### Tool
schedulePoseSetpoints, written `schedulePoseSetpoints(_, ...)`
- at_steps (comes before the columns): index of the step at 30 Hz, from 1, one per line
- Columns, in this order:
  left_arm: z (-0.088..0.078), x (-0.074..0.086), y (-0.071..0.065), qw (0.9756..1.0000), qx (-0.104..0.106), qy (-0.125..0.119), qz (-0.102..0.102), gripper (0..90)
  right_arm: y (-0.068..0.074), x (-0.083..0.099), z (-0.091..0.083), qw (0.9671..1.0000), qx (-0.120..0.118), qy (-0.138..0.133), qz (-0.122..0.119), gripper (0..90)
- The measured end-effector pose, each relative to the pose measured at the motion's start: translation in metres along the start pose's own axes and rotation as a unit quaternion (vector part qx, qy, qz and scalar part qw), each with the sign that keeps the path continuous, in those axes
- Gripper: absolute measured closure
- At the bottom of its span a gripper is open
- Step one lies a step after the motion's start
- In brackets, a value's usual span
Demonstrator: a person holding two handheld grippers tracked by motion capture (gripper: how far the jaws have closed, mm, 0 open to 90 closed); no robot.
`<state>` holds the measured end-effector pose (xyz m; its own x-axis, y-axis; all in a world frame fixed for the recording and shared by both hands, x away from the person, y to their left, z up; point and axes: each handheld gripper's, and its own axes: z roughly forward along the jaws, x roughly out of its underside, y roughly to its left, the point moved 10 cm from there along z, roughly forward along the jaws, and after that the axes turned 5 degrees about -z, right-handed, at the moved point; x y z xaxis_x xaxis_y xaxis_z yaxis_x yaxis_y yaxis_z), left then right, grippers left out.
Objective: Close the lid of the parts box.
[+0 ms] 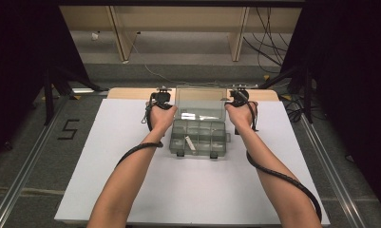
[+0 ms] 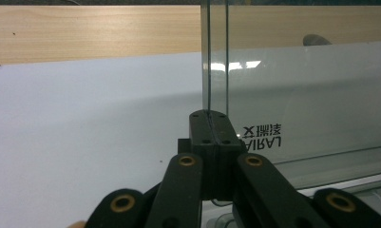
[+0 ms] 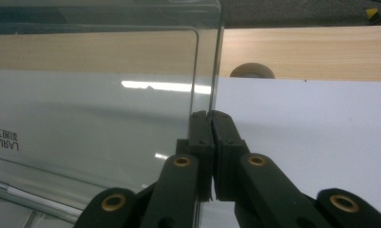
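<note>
- Clear plastic box point(image 1: 198, 137) sits in the middle of the white table point(image 1: 131, 190), and its see-through lid point(image 1: 200, 102) stands up at the back.
- The left hand-held gripper point(image 2: 211, 115) pinches the lid's left edge, jaws squeezed tight on it.
- The right hand-held gripper point(image 3: 210, 114) pinches the lid's right edge point(image 3: 216, 61) the same way.
- The lid looks fully lifted; I think swinging it down or letting go is left.
- The high view shows the small compartments point(image 1: 197, 130) and a white stick point(image 1: 190, 142) inside.
- The left gripper view shows mirrored letters point(image 2: 263, 137) on the lid, near the middle of the frame.
</note>
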<state>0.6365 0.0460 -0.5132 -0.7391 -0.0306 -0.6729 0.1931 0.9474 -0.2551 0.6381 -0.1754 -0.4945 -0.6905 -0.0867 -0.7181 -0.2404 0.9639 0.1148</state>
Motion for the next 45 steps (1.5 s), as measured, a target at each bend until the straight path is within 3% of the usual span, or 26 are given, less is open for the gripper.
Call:
schedulePoseSetpoints(1,0.000,0.000,0.000,1.0000,-0.001,0.000,0.002,89.7,0.001,-0.002,0.000,1.0000,-0.005,0.002,0.004,85.7)
schedulePoseSetpoints(2,-0.001,0.000,-0.001,1.0000,0.001,-0.001,0.002,89.7,0.004,-0.006,0.000,0.9995,0.000,0.001,0.032,83.0)
schedulePoseSetpoints(3,-0.001,0.000,-0.001,1.0000,0.001,-0.004,0.000,89.7,0.001,-0.008,0.000,0.9999,-0.005,-0.008,0.009,80.7)
schedulePoseSetpoints(4,0.000,-0.001,-0.002,1.0000,0.001,-0.007,-0.003,89.7,-0.001,-0.011,0.001,0.9999,-0.001,-0.013,0.004,79.2)
schedulePoseSetpoints(10,-0.004,-0.002,-0.002,1.0000,0.003,-0.007,0.006,89.7,-0.003,-0.031,0.003,0.9995,-0.006,-0.024,0.020,71.0)
schedulePoseSetpoints(13,-0.004,-0.003,-0.005,0.9999,0.004,-0.015,0.000,89.7,-0.004,-0.038,0.004,0.9993,-0.013,-0.033,0.007,70.0)
schedulePoseSetpoints(14,-0.004,-0.003,-0.005,0.9999,0.006,-0.015,0.002,89.7,-0.003,-0.041,0.004,0.9992,-0.010,-0.034,0.021,70.1)
schedulePoseSetpoints(15,-0.005,-0.002,-0.004,0.9999,0.006,-0.008,0.010,89.7,-0.004,-0.042,0.004,0.9992,-0.010,-0.036,0.013,70.5)
schedulePoseSetpoints(17,-0.005,-0.002,-0.005,0.9999,0.006,-0.009,0.011,89.7,-0.003,-0.044,0.005,0.9992,-0.007,-0.031,0.026,71.4)
schedulePoseSetpoints(18,-0.005,-0.002,-0.004,0.9999,0.006,-0.009,0.011,89.7,-0.005,-0.043,0.006,0.9994,-0.005,-0.031,0.013,72.4)
schedulePoseSetpoints(21,-0.006,-0.002,-0.004,0.9999,0.007,-0.009,0.012,89.7,-0.004,-0.045,0.008,0.9993,-0.006,-0.035,0.014,73.2)
schedulePoseSetpoints(22,-0.006,-0.002,-0.004,0.9998,0.009,-0.009,0.012,89.7,-0.003,-0.045,0.008,0.9992,-0.004,-0.032,0.026,74.0)
schedulePoseSetpoints(26,-0.006,-0.002,-0.004,0.9998,0.006,-0.012,0.015,89.7,-0.007,-0.044,0.009,0.9991,0.004,-0.031,0.027,82.3)
schedulePoseSetpoints(28,-0.005,-0.002,-0.004,0.9997,0.008,-0.012,0.017,89.7,-0.007,-0.043,0.009,0.9985,0.011,-0.022,0.050,86.2)
schedulePoseSetpoints(31,-0.003,-0.002,-0.005,0.9997,0.010,-0.020,0.009,89.6,-0.010,-0.040,0.010,0.9990,0.010,-0.023,0.036,87.4)
schedulePoseSetpoints(32,-0.003,0.000,-0.003,0.9997,0.009,-0.011,0.019,89.5,-0.010,-0.040,0.010,0.9991,0.012,-0.023,0.034,87.6)
schedulePoseSetpoints(33,-0.003,0.001,-0.003,0.9997,0.012,-0.010,0.017,89.5,-0.013,-0.040,0.011,0.9995,0.015,-0.027,0.013,87.9)
schedulePoseSetpoints(34,0.000,0.000,-0.004,0.9997,0.013,-0.020,0.004,89.4,-0.010,-0.041,0.011,0.9990,0.014,-0.029,0.032,88.0)
schedulePoseSetpoints(36,-0.001,0.002,-0.001,0.9997,0.014,-0.009,0.016,89.1,-0.007,-0.040,0.009,0.9987,0.021,-0.028,0.037,88.2)
schedulePoseSetpoints(37,0.000,0.001,-0.002,0.9997,0.018,-0.015,0.007,89.0,-0.010,-0.041,0.009,0.9990,0.024,-0.035,0.015,88.3)
schedulePoseSetpoints(38,-0.001,0.002,-0.001,0.9996,0.022,-0.005,0.017,88.8,-0.009,-0.040,0.008,0.9991,0.021,-0.034,0.011,88.4)
schedulePoseSetpoints(39,0.001,0.001,-0.002,0.9996,0.025,-0.014,0.004,88.7,-0.008,-0.040,0.007,0.9988,0.027,-0.036,0.018,88.5)
schedulePoseSetpoints(40,0.001,0.002,-0.002,0.9994,0.031,-0.006,0.011,88.5,-0.008,-0.040,0.006,0.9986,0.029,-0.040,0.017,88.6)
schedulePoseSetpoints(41,0.001,0.002,-0.001,0.9994,0.031,-0.008,0.012,88.2,-0.005,-0.040,0.005,0.9983,0.028,-0.041,0.031,88.6)
schedulePoseSetpoints(43,0.002,0.002,-0.001,0.9992,0.036,-0.001,0.016,87.6,-0.008,-0.042,0.006,0.9976,0.030,-0.062,0.008,88.8)
schedulePoseSetpoints(45,0.002,0.001,-0.001,0.9990,0.037,0.001,0.024,85.3,-0.003,-0.040,0.003,0.9976,0.032,-0.052,0.032,88.8)
